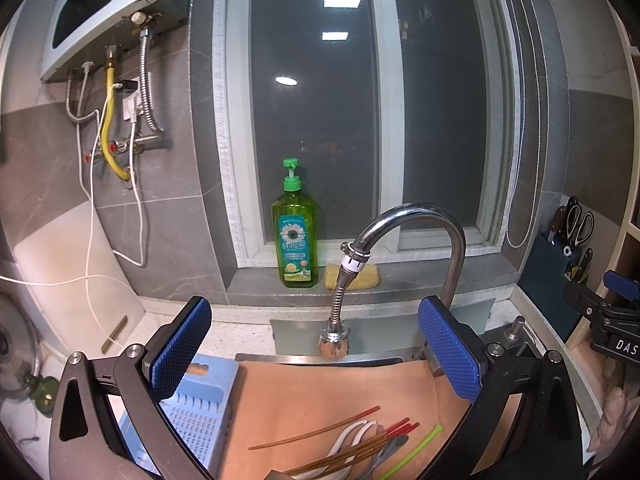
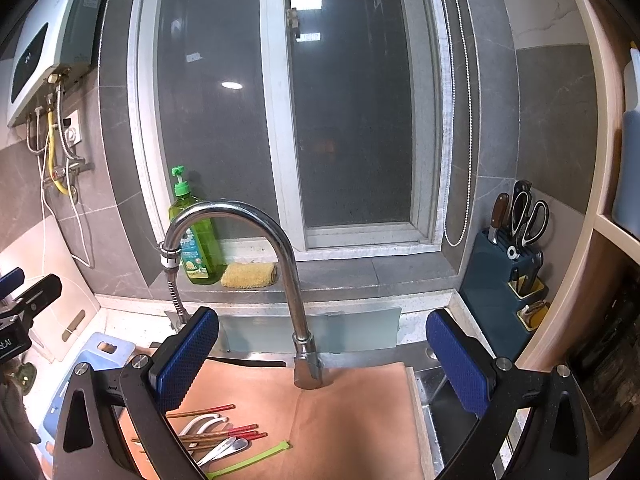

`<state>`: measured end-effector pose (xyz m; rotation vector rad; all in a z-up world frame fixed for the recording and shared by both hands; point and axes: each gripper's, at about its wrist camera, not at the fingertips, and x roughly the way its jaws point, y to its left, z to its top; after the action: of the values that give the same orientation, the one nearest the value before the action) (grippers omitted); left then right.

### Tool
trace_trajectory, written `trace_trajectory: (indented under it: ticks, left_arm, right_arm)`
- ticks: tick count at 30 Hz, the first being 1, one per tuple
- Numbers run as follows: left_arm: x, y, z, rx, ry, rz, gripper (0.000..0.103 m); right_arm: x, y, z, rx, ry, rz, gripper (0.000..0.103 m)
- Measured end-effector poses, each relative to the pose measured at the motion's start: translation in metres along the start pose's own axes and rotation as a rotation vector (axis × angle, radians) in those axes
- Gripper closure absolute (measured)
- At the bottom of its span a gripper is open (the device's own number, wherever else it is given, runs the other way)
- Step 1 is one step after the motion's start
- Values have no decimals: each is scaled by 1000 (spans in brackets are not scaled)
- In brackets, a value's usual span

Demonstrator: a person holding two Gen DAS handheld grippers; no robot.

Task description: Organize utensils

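So we are just starting: both the left gripper [image 1: 314,350] and right gripper [image 2: 322,360] are wide open and hold nothing. In front of the shiny curved metal tap [image 2: 256,248], the mixed pile of chopsticks and spoons [image 2: 218,436] waits on the flat tan board [image 2: 352,416]. Next we should reach down and pinch one piece.

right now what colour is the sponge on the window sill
Yellow sponge, clearest in the right wrist view.

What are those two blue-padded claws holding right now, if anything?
Nothing. The left gripper and right gripper are both open and empty; the chopsticks and spoons lie untouched on the mat.
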<state>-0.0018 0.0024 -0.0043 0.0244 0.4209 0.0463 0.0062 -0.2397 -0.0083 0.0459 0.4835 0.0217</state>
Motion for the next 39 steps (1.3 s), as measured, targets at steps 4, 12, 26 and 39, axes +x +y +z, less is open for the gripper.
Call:
trace_trajectory:
  ticks: [4, 12, 26, 39]
  left_arm:
    - [0, 0, 0, 2, 0, -1, 0]
    - [0, -4, -3, 13, 2, -2, 0]
    - [14, 9, -20, 24, 74, -2, 0]
    - [51, 48, -74, -12, 292, 17, 0]
  right_arm:
    - [-1, -1, -1, -4, 0, -4, 1]
    - [-1, 1, -2, -16, 12, 2, 1]
    - [10, 4, -16, -35, 52, 29, 1]
    - [62, 0, -56, 49, 260, 146, 1]
